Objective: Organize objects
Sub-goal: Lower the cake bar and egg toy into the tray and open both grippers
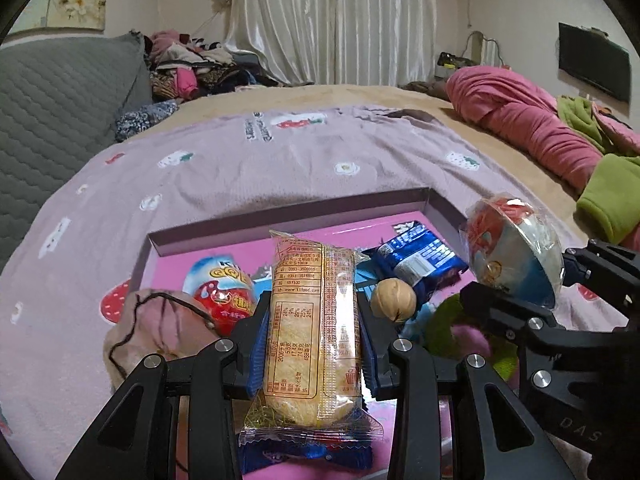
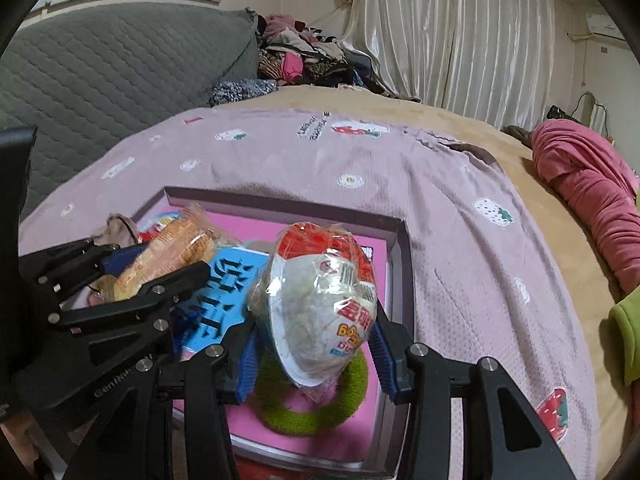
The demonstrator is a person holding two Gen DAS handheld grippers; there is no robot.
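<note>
While left jaws clamp the rice cracker pack [image 1: 312, 336], right jaws around wrapped egg toy [image 2: 320, 304], walnut [image 1: 394, 300] only in left view.

We are holding our left gripper [image 1: 314, 344] at the bottom centre of the left wrist view, blue-padded fingers [image 1: 259, 344] pressing in on both sides of what they are clamping. Our right gripper [image 2: 316, 344] is sitting at the bottom centre of its own view, pads [image 2: 247, 364] closed around a load, and is showing at the right edge of the left view
</note>
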